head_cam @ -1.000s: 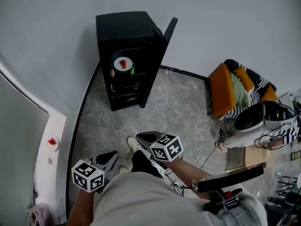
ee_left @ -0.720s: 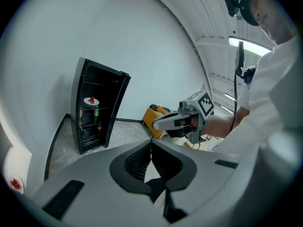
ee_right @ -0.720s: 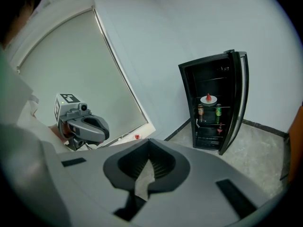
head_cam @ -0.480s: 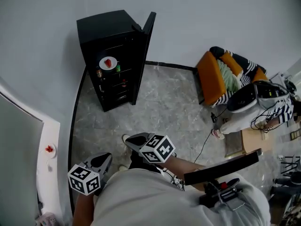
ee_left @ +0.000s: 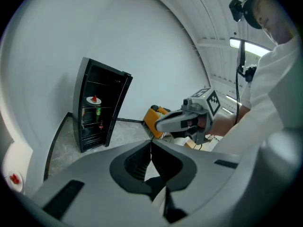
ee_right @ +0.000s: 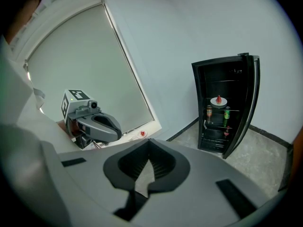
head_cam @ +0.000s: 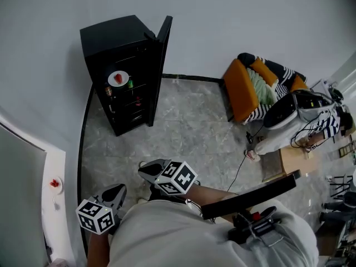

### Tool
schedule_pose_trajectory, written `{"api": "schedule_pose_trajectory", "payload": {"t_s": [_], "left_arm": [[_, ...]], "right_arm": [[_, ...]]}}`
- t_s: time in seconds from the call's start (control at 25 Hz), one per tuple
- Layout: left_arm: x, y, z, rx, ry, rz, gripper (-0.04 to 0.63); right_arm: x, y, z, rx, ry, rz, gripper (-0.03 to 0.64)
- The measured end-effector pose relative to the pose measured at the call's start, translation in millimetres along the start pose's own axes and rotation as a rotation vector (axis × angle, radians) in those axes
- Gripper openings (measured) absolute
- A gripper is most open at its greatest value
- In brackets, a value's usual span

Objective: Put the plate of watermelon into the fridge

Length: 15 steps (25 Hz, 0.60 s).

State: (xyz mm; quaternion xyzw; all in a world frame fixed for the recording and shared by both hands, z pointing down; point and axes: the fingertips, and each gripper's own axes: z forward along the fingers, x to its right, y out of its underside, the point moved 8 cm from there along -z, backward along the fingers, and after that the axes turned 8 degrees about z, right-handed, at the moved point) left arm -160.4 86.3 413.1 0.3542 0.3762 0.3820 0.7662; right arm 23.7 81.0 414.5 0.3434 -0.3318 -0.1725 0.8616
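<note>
Plate of watermelon (head_cam: 118,78), round, in boxy fridge (head_cam: 111,33)

An orange armchair (head_cam: 243,92), draped with a green cloth (head_cam: 259,88) and striped fabric (head_cam: 278,72), stands against the pale wall (head_cam: 233,15) on a grey marble floor (head_cam: 189,128). Just beside it sits a rounded white-and-black machine (head_cam: 292,110), with a thin black cable (head_cam: 239,170) crossing the floor nearby. At the left, a white ledge (head_cam: 55,216) beside a frosted window pane (ee_right: 80,70) carries a small dish (head_cam: 54,184) holding something red.
</note>
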Motion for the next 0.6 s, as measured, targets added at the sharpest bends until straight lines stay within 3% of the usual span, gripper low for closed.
{"api": "schedule_pose_trajectory", "payload": {"t_s": [0.6], "left_arm": [[-1.5, 0.2, 4.8, -0.005, 0.002, -0.009, 0.012]], "right_arm": [[5.0, -2.6, 2.3, -0.004, -0.011, 0.01, 0.014]]}}
